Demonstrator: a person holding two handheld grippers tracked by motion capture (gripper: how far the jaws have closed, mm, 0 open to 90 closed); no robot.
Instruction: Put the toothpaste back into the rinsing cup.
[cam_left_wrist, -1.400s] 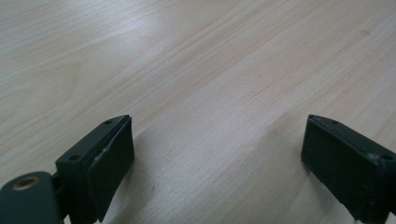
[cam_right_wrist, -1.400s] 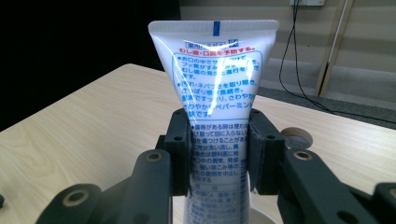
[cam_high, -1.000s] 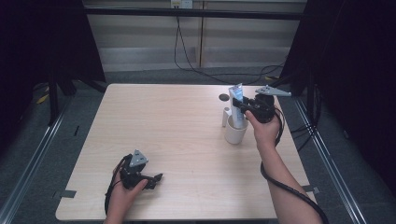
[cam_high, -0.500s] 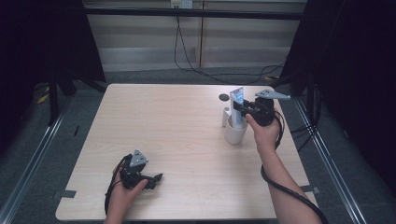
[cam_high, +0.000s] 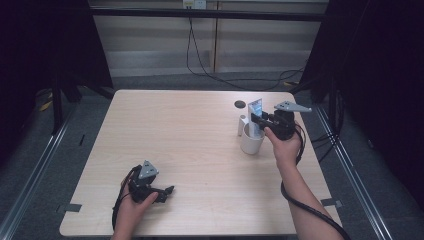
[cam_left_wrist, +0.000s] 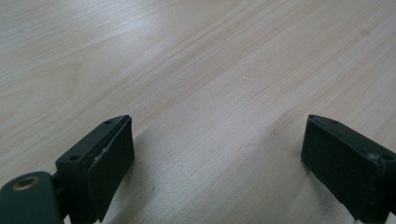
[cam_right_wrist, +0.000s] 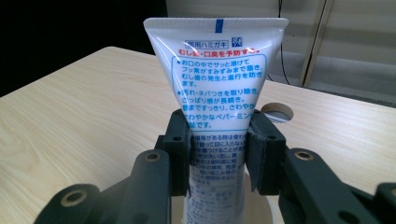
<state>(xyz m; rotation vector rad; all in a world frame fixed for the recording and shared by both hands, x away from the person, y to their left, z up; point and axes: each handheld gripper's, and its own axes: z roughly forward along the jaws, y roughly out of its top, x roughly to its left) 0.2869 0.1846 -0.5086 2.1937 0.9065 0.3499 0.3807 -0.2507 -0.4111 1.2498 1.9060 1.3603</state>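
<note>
A white toothpaste tube (cam_high: 256, 111) with blue print stands upright, crimped end up, and my right gripper (cam_high: 257, 121) is shut on its middle. In the right gripper view both pads (cam_right_wrist: 180, 156) press the tube (cam_right_wrist: 219, 70) from either side. Its lower end reaches into the mouth of a white cup (cam_high: 251, 143) at the table's right, whose rim (cam_right_wrist: 264, 210) shows under the jaws. My left gripper (cam_high: 167, 191) lies low on the table near the front left. Its jaws stand wide apart over bare wood (cam_left_wrist: 217, 158) with nothing between them.
A small white cylinder (cam_high: 242, 125) stands just left of the cup. A round cable hole (cam_high: 240, 104) sits in the tabletop behind them. The wooden table (cam_high: 190, 135) is bare between the two hands; dark curtains and cables lie beyond its far edge.
The right gripper with the tube has shifted slightly lower in the high view, toward the cup. The left gripper has not moved.
</note>
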